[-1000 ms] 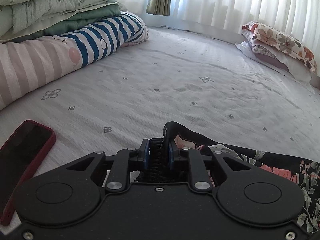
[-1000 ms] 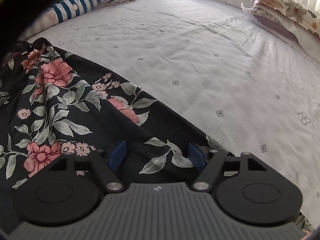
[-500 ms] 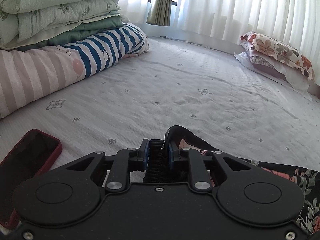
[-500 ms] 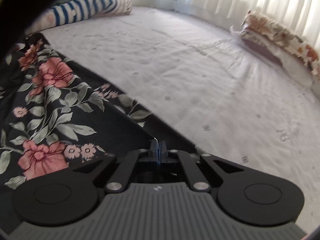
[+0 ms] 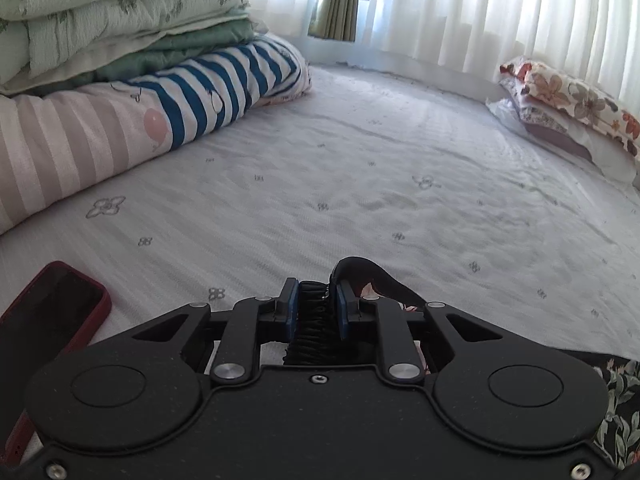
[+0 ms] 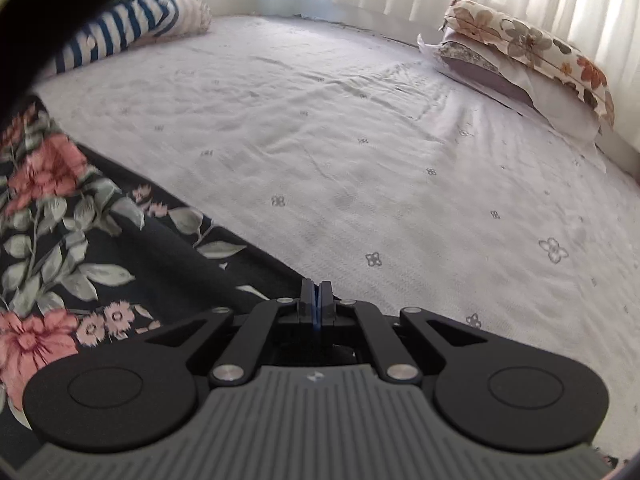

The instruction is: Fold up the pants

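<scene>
Right wrist view: bed (image 6: 400, 160) fills most of the frame, floral pants (image 6: 80, 248) spread over the lower left. Right tongs (image 6: 316, 300) were wide a second ago, now clenched at the pants' edge; whether cloth is actually pinched is hidden behind the pads. Left tongs (image 5: 316, 312) unchanged, grasping a bunched black waistband, bottom centre. Likely both corners caught, so the fold can start. Red phone (image 5: 52, 340) at lower left is cut off by the frame.

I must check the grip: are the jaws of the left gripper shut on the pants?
Yes, shut: the left gripper pinches a bunched edge of the pants.
</scene>
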The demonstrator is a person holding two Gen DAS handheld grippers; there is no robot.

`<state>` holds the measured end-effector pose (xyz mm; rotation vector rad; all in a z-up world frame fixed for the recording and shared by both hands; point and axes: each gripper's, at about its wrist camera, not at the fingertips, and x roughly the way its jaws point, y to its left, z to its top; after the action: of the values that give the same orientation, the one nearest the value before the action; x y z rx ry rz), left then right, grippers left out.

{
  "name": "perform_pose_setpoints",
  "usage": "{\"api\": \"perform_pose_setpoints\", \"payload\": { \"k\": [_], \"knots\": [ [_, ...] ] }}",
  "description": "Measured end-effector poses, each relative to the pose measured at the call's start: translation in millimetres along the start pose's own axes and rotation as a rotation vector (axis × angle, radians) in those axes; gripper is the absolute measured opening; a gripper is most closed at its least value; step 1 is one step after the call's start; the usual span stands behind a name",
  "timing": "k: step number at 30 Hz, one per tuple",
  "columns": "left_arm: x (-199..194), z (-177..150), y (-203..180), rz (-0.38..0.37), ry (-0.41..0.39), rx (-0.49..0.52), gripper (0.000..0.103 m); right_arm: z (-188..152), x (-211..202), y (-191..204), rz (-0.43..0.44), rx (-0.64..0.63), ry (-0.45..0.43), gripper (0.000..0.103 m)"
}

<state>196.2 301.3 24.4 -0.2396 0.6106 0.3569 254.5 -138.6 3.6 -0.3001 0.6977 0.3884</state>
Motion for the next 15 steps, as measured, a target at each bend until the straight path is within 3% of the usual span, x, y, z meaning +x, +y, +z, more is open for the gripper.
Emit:
{"api": "perform_pose_setpoints", "payload": {
  "k": [1,2,3,4,5,7,11,15],
  "knots": [
    [0.5,-0.5,-0.8,0.004,0.009,0.015,0.021,0.2,-4.0,-3.4,0.008,0.029,-0.011,0.015],
    [-0.8,-1.4,-1.5,0.010,0.011,0.029,0.027,0.2,-8.8,-6.7,0.013,0.049,-0.024,0.033],
    [-3.2,-2.1,-1.9,0.009,0.010,0.035,0.035,-0.5,-14.8,-8.8,0.022,0.055,-0.036,0.038],
    [-6.9,-1.8,-0.9,0.000,0.008,0.029,0.056,-1.5,-20.5,-10.8,0.029,0.060,-0.043,0.054],
    [-12.0,-1.3,1.0,-0.012,-0.002,0.010,0.076,-5.2,-32.7,-14.4,0.035,0.080,-0.054,0.060],
    [-25.2,0.9,5.9,-0.039,-0.046,-0.035,0.090,-8.1,-38.5,-15.7,0.040,0.086,-0.057,0.063],
    [-57.8,10.7,3.7,-0.081,-0.100,-0.064,0.090,-23.1,-58.3,-18.9,0.029,0.138,-0.028,0.063],
    [-94.7,3.7,-38.6,-0.204,-0.134,0.085,0.085,-39.9,-67.8,-12.3,-0.004,0.144,0.034,0.063]
  ]
}}
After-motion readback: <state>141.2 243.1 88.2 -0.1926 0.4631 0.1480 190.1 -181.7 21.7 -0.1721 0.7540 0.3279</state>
